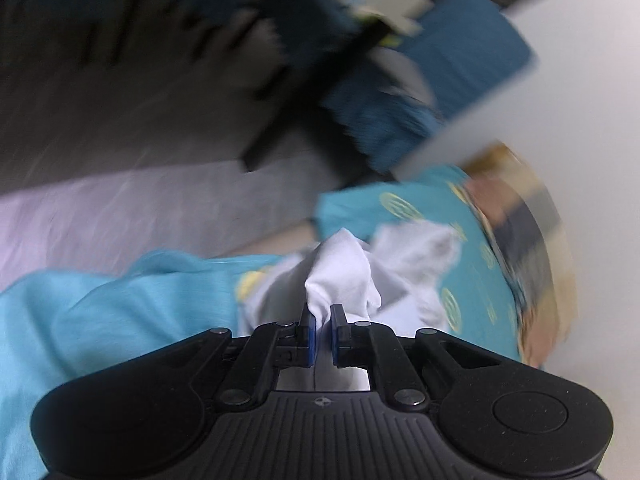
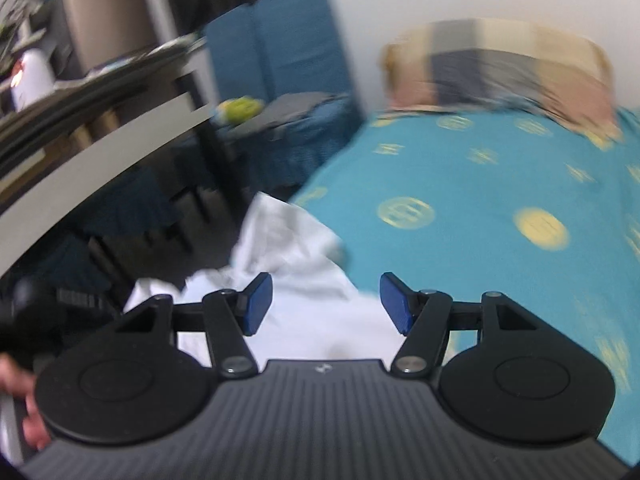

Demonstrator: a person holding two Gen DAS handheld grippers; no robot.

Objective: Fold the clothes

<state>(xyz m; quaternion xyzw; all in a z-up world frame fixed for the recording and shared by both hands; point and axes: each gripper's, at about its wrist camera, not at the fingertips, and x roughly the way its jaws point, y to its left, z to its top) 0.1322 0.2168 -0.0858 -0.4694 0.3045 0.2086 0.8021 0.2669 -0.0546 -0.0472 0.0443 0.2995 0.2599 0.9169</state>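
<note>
Left gripper (image 1: 323,312): I read the jaws as pinched together on a bunched fold of the white garment (image 1: 340,276), cloth squeezed between the two blue pads (image 1: 309,336) and peaking up just ahead of the tips. The rest of that garment spreads crumpled past the tips onto the teal bedspread (image 1: 472,264) with its yellow round motifs. A plain light-blue cloth (image 1: 100,312) fills the lower left of the left wrist view, touching the white one near the gripper; can't tell if it's a separate item or more bedding. Both views are heavily motion-blurred. Right gripper (image 2: 326,300): jaws wide apart, nothing between the pads, no contact I can see. Below and ahead of it the white garment (image 2: 288,256) lies rumpled at the near left edge of the bedspread (image 2: 480,184), part of it hanging off toward the dark floor. At the far end of the bed, a striped beige and grey pillow (image 2: 500,64) against the white wall. Off to the left, a blue upholstered chair (image 2: 288,40) with something yellow-green (image 2: 240,109) on the seat, too blurred to identify. A white table edge (image 2: 100,156) runs diagonally across the left. A hand (image 2: 24,412) shows at the lower left corner of the right wrist view.
</note>
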